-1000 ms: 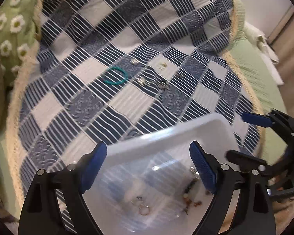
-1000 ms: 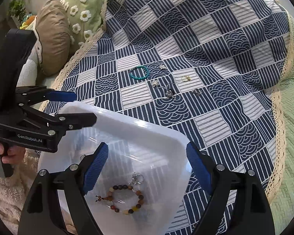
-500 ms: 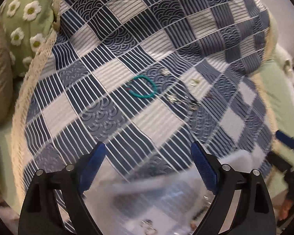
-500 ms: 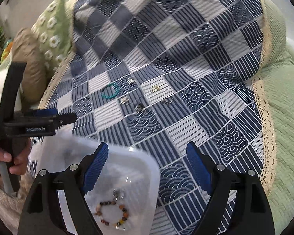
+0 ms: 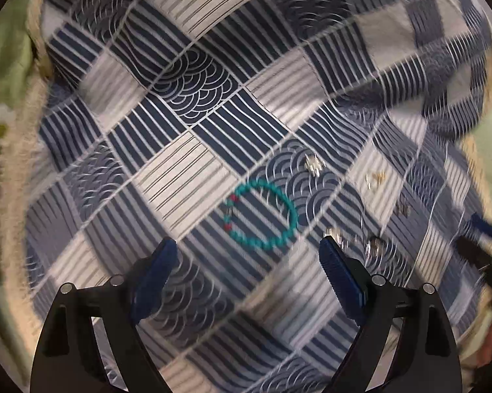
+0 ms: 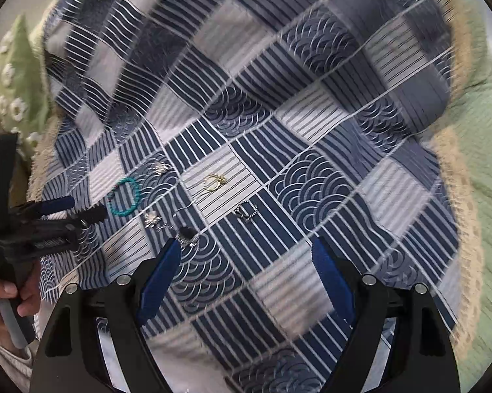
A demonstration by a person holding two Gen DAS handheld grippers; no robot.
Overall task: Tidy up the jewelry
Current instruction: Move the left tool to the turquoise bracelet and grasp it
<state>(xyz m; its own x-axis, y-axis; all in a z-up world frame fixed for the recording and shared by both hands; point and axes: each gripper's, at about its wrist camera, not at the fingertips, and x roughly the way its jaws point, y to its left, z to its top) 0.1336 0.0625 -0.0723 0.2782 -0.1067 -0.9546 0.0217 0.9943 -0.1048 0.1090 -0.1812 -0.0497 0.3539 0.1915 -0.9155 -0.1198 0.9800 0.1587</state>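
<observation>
A teal bead bracelet (image 5: 260, 214) lies on the blue patchwork blanket (image 5: 196, 98), just beyond my open, empty left gripper (image 5: 247, 263). It also shows in the right wrist view (image 6: 124, 197). Small silver pieces (image 5: 314, 165) and gold earrings (image 5: 375, 178) lie to its right. In the right wrist view, gold earrings (image 6: 214, 181), a dark beaded ring (image 6: 246, 211) and silver pieces (image 6: 152, 219) lie ahead of my open, empty right gripper (image 6: 246, 267). The left gripper (image 6: 79, 209) shows at the left there.
A green flowered pillow (image 6: 15, 82) lies at the far left. A green bedspread (image 6: 475, 114) lies past the blanket's fringed edge on the right. The blanket rises in folds behind the jewelry.
Both grippers have moved forward over the blanket toward the loose jewelry. The white tray with the brown bracelet has dropped out of both views. The bracelet now looks much closer to the left gripper.
</observation>
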